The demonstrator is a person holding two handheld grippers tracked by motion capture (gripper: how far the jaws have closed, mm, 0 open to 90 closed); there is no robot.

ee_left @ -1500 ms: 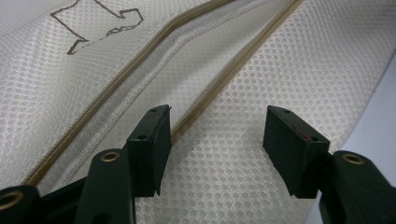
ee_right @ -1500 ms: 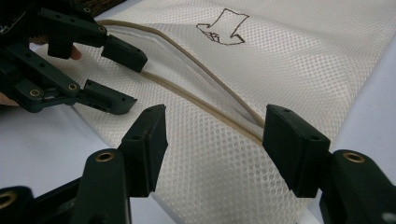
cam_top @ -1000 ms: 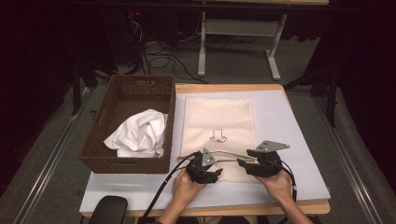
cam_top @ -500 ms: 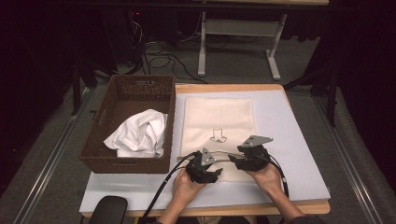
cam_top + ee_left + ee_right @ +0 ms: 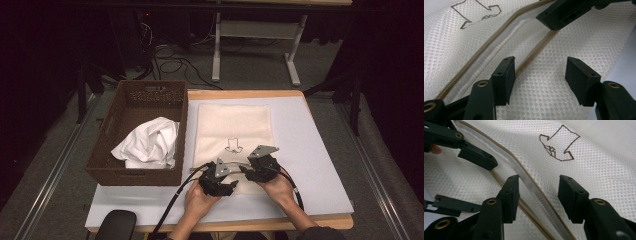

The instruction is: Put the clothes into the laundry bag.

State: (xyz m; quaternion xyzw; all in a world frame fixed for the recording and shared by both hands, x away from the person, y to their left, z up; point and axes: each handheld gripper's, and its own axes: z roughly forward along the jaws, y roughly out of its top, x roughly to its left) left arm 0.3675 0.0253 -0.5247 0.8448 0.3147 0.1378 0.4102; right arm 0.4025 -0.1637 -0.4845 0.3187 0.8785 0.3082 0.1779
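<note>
Both claws stand spread, the right claw (image 5: 248,171) just closing beside the left claw (image 5: 223,184), over the zipper (image 5: 534,191) of the mesh laundry bag (image 5: 233,122) lying flat on the bench (image 5: 320,165), so a shallow pinch could slip off the thin mesh.

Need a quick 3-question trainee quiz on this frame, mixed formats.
1. True or false: the white cloth lies inside the brown basket.
2. Which part of the mesh bag do both tools straddle? A) its far corner B) its unzipped opening C) its middle
3. Fill in: the outline drawn on the bag is an ____.

Key: 1 true. 2 B: the left tool and right tool both stand open over the zipper at the near edge. 3 arrow.
</note>
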